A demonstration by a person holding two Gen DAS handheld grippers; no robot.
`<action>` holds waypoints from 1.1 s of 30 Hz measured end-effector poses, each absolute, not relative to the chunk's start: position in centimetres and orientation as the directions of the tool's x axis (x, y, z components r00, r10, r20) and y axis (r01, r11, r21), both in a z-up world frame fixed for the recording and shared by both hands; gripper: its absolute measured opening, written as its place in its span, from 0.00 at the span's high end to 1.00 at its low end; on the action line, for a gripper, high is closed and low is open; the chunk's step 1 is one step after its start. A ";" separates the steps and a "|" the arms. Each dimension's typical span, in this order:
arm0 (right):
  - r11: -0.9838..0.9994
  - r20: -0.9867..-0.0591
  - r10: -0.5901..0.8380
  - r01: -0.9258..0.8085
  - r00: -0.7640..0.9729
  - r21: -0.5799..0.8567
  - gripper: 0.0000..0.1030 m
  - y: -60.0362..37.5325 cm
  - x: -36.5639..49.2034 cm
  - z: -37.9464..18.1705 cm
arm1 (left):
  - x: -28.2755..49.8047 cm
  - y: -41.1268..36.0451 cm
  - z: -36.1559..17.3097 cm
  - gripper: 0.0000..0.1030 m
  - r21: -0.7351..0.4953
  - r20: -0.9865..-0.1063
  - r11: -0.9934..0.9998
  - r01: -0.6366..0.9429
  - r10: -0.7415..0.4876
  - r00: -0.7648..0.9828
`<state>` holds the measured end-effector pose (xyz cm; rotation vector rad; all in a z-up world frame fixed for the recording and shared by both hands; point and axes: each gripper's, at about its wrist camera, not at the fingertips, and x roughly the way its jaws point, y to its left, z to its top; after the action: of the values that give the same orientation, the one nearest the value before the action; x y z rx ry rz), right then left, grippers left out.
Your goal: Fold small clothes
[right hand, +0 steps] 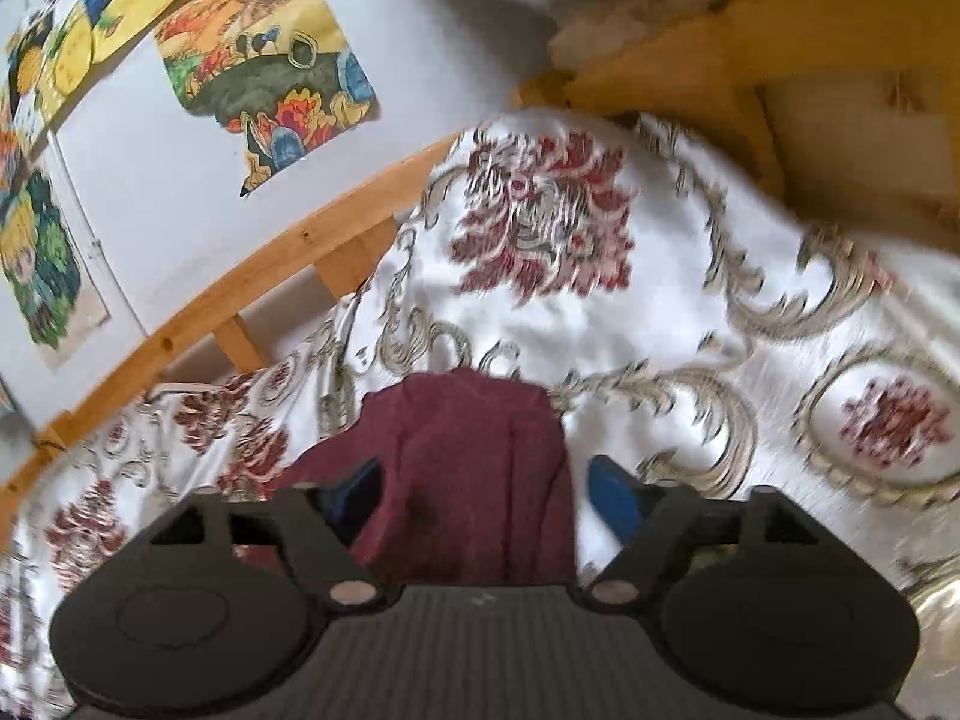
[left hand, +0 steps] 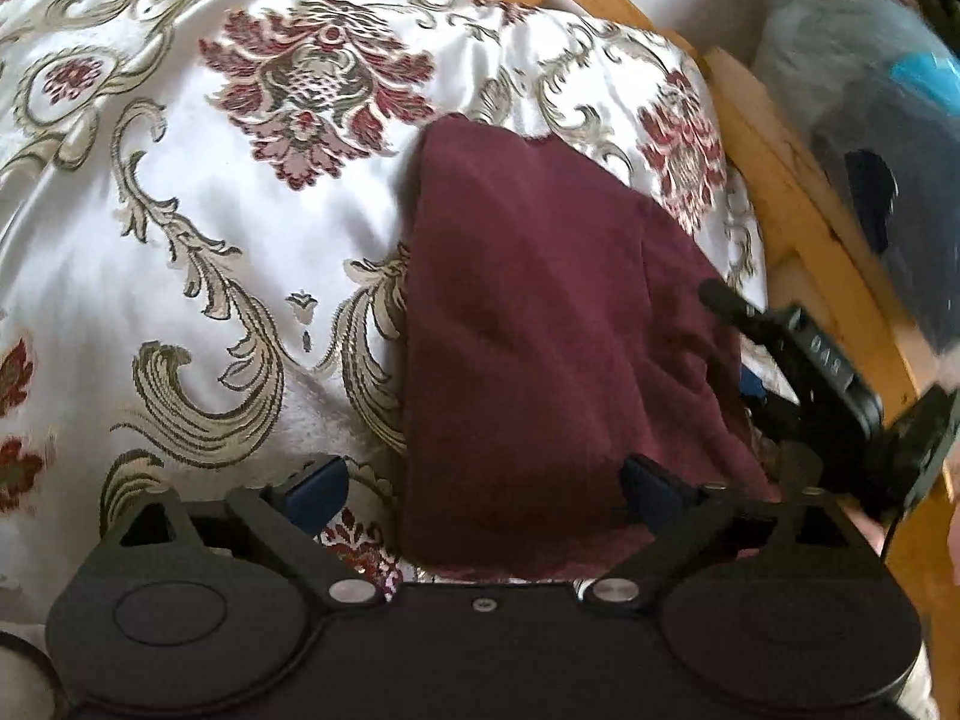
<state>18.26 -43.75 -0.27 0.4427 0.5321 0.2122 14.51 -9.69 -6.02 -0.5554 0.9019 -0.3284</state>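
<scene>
One maroon garment (left hand: 558, 324) on floral bedspread (left hand: 180, 210), no legible writing.

White wall (right hand: 180, 138) w/ drawings (right hand: 270, 54), wooden bed frame (right hand: 252, 276), floral bedspread (left hand: 180, 210).

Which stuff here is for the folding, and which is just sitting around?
For the folding: maroon garment, left gripper, right gripper.
Just around: patterned bedspread, wooden bed frame, wall drawings.
</scene>
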 end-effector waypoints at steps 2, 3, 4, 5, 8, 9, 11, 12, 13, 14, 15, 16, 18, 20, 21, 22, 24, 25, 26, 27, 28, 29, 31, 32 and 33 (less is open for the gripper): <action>0.880 -0.442 0.319 -0.088 0.839 0.468 0.09 -43.6 18.3 -0.5 | 14.5 -9.7 -6.0 0.01 -0.570 -0.649 0.821 0.042 -0.481 0.589; 0.883 -0.445 0.321 -0.094 0.836 0.459 0.08 -43.4 18.3 -0.4 | 14.5 -9.8 -6.1 0.01 -0.567 -0.650 0.823 0.040 -0.477 0.592; 0.885 -0.445 0.322 -0.099 0.835 0.455 0.04 -43.2 18.3 -0.4 | 14.5 -9.8 -6.1 0.01 -0.566 -0.651 0.823 0.039 -0.476 0.591; 0.884 -0.443 0.327 -0.104 0.835 0.456 0.00 -43.1 18.3 -0.4 | 14.5 -9.8 -6.2 0.01 -0.564 -0.653 0.825 0.039 -0.475 0.590; 0.885 -0.447 0.323 -0.099 0.834 0.455 0.00 -42.9 18.3 -0.5 | 14.4 -9.9 -6.2 0.01 -0.554 -0.654 0.831 0.045 -0.468 0.594; 0.885 -0.447 0.321 -0.096 0.835 0.455 0.00 -42.9 18.3 -0.5 | 14.3 -9.9 -6.2 0.01 -0.553 -0.654 0.832 0.045 -0.467 0.595; 0.886 -0.449 0.318 -0.092 0.835 0.455 0.00 -42.8 18.3 -0.6 | 14.3 -10.0 -6.2 0.01 -0.548 -0.655 0.835 0.046 -0.463 0.597; 0.886 -0.450 0.317 -0.092 0.835 0.454 0.00 -42.8 18.3 -0.6 | 14.3 -10.0 -6.2 0.01 -0.547 -0.655 0.836 0.046 -0.462 0.598; 0.887 -0.451 0.315 -0.091 0.835 0.452 0.00 -42.8 18.2 -0.6 | 14.3 -10.0 -6.2 0.01 -0.550 -0.655 0.834 0.045 -0.464 0.597; 0.888 -0.452 0.314 -0.091 0.835 0.450 0.00 -42.7 18.2 -0.7 | 14.3 -10.0 -6.3 0.01 -0.551 -0.655 0.833 0.044 -0.464 0.597; 0.889 -0.453 0.313 -0.090 0.835 0.449 0.00 -42.7 18.2 -0.7 | 14.3 -10.0 -6.3 0.01 -0.553 -0.654 0.832 0.042 -0.465 0.597; 0.889 -0.454 0.313 -0.089 0.835 0.448 0.00 -42.7 18.2 -0.7 | 14.3 -9.9 -6.3 0.01 -0.554 -0.654 0.832 0.041 -0.465 0.597; 0.886 -0.453 0.315 -0.088 0.834 0.454 0.00 -42.7 18.2 -0.7 | 14.2 -9.9 -6.4 0.01 -0.554 -0.652 0.832 0.042 -0.464 0.599; 0.880 -0.449 0.320 -0.087 0.834 0.466 0.00 -42.9 18.2 -0.7 | 14.2 -9.9 -6.5 0.01 -0.553 -0.650 0.832 0.044 -0.464 0.601; 0.877 -0.448 0.323 -0.087 0.834 0.472 0.00 -42.9 18.2 -0.8 | 14.2 -9.9 -6.6 0.01 -0.553 -0.649 0.832 0.046 -0.465 0.602; 0.875 -0.446 0.325 -0.087 0.834 0.476 0.00 -43.0 18.2 -0.8 | 14.2 -9.9 -6.7 0.01 -0.553 -0.648 0.832 0.048 -0.466 0.603; 0.873 -0.433 0.324 -0.090 0.841 0.479 0.00 -43.1 18.2 -1.0 | 14.4 -9.9 -6.8 0.01 -0.549 -0.649 0.834 0.055 -0.468 0.600; 0.874 -0.428 0.320 -0.090 0.845 0.477 0.00 -43.0 18.2 -1.2 | 14.4 -10.0 -6.9 0.00 -0.547 -0.650 0.835 0.059 -0.468 0.598; 0.878 -0.425 0.316 -0.092 0.848 0.471 0.00 -42.9 18.3 -1.4 | 14.5 -10.0 -7.0 0.00 -0.546 -0.649 0.835 0.065 -0.471 0.597; 0.882 -0.420 0.311 -0.095 0.853 0.461 0.00 -42.8 18.4 -1.6 | 14.6 -10.0 -7.1 0.00 -0.545 -0.650 0.835 0.067 -0.472 0.596; 0.887 -0.415 0.307 -0.100 0.857 0.450 0.00 -42.6 18.5 -1.8 | 14.6 -10.1 -7.1 0.00 -0.544 -0.651 0.836 0.070 -0.473 0.594; 0.891 -0.413 0.307 -0.107 0.857 0.440 0.00 -42.5 18.7 -1.9 | 14.6 -10.2 -7.1 0.01 -0.543 -0.652 0.837 0.070 -0.472 0.593; 0.894 -0.405 0.316 -0.127 0.858 0.429 0.00 -42.4 19.0 -2.1 | 14.7 -10.2 -7.0 0.01 -0.542 -0.655 0.837 0.066 -0.471 0.591; 0.893 -0.399 0.325 -0.139 0.857 0.428 0.00 -42.4 19.2 -2.2 | 14.8 -10.2 -7.0 0.01 -0.546 -0.657 0.835 0.061 -0.473 0.586; 0.891 -0.391 0.334 -0.151 0.858 0.428 0.00 -42.5 19.4 -2.3 | 14.9 -10.3 -7.0 0.01 -0.552 -0.660 0.832 0.054 -0.476 0.581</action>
<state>19.42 -42.47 -2.30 0.3978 0.4763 0.2619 14.95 -10.26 -7.03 -0.5143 0.9055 -0.3261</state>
